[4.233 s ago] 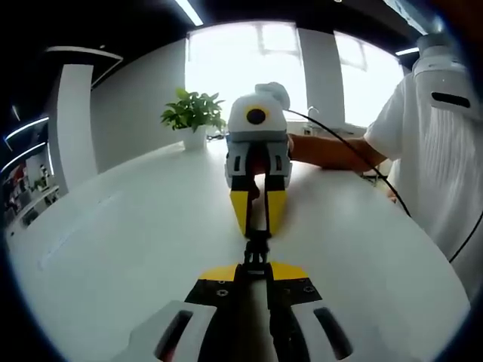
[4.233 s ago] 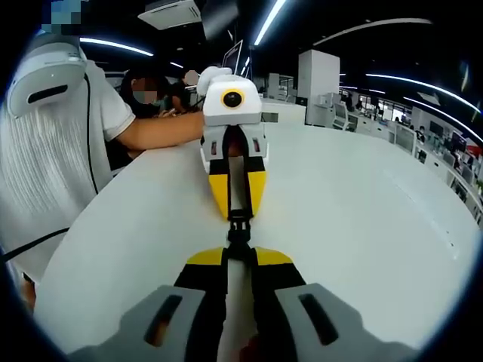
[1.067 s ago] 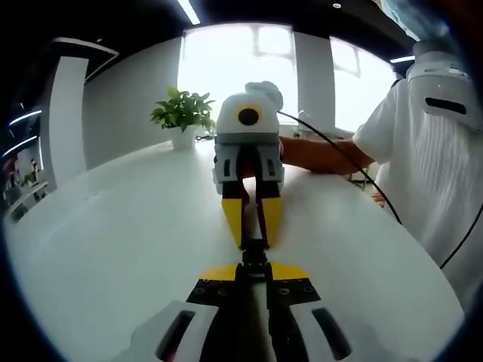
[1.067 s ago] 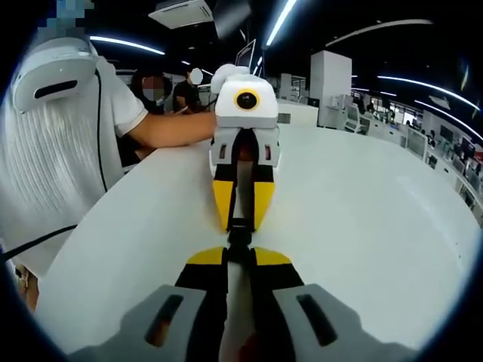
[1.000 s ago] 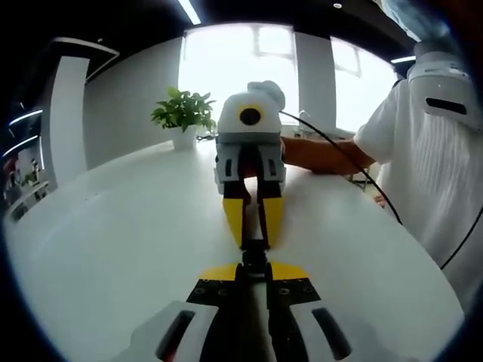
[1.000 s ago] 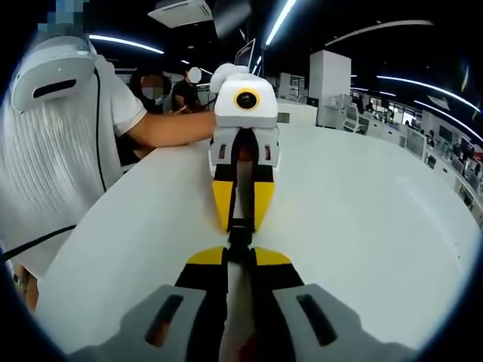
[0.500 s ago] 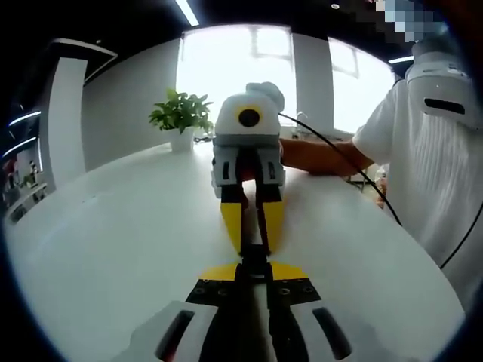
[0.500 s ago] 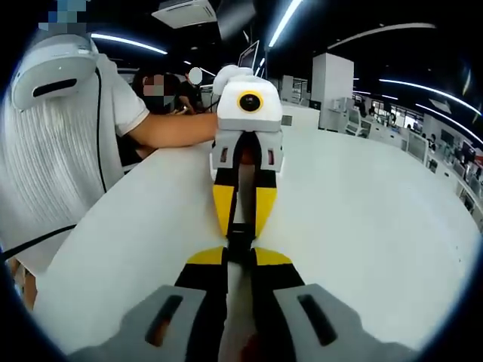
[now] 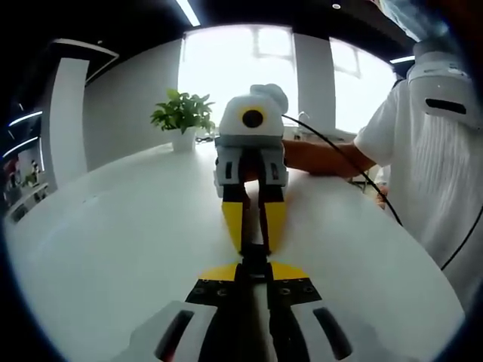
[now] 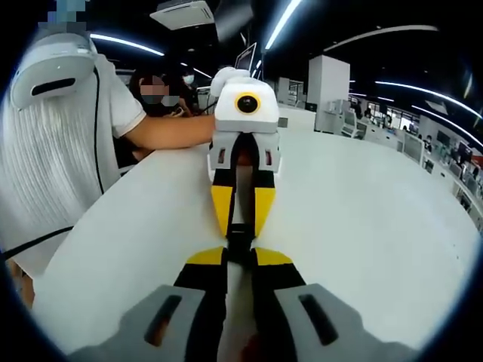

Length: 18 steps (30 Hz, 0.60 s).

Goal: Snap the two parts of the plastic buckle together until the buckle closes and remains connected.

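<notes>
white, smooth and faintly glossy, the round table (image 9: 113, 249) fills the lower half of both views, with a potted plant (image 9: 183, 119) at upper left of the left gripper view and a person's white ribbed sleeve (image 10: 53, 143) at the left of the right gripper view. we see the buckle (image 9: 254, 256) as a small black plastic piece at lower centre, its long axis running straight up the frame from one gripper to the other; in the right gripper view the buckle (image 10: 237, 240) lies the same way. the left gripper (image 9: 253, 273) has its yellow-tipped black jaws pressed together on the near end, and the right gripper (image 9: 253, 226) pinches the far end. in its own view the right gripper (image 10: 238, 260) is likewise clamped. whether the 2 parts are fully latched we cannot tell.
</notes>
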Tool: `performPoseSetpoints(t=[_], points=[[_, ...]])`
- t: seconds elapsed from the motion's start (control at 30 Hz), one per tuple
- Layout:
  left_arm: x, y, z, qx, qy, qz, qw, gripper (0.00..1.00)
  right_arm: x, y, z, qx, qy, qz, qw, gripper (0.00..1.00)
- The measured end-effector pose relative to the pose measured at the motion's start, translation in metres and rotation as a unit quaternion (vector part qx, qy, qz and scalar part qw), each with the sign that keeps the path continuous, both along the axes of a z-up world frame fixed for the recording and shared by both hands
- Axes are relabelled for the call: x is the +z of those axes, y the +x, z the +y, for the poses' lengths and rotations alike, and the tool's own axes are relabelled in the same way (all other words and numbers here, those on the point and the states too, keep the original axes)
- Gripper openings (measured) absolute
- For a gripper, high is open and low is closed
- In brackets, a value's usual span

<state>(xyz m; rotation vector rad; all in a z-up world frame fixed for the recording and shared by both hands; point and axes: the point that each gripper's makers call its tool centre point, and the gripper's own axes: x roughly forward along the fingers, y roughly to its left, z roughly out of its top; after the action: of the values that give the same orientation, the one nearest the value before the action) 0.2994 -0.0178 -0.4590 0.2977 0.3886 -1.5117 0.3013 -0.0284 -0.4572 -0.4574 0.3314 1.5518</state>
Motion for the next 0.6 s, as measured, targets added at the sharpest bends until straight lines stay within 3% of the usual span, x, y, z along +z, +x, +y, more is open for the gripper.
performPoseSetpoints(t=[0.6], points=[[-0.0003,0.0049,0.002,0.002,0.003,0.0,1.0,0.11,0.0007,0.0017,0.001,-0.013,0.004,0.004,0.9999,0.12]])
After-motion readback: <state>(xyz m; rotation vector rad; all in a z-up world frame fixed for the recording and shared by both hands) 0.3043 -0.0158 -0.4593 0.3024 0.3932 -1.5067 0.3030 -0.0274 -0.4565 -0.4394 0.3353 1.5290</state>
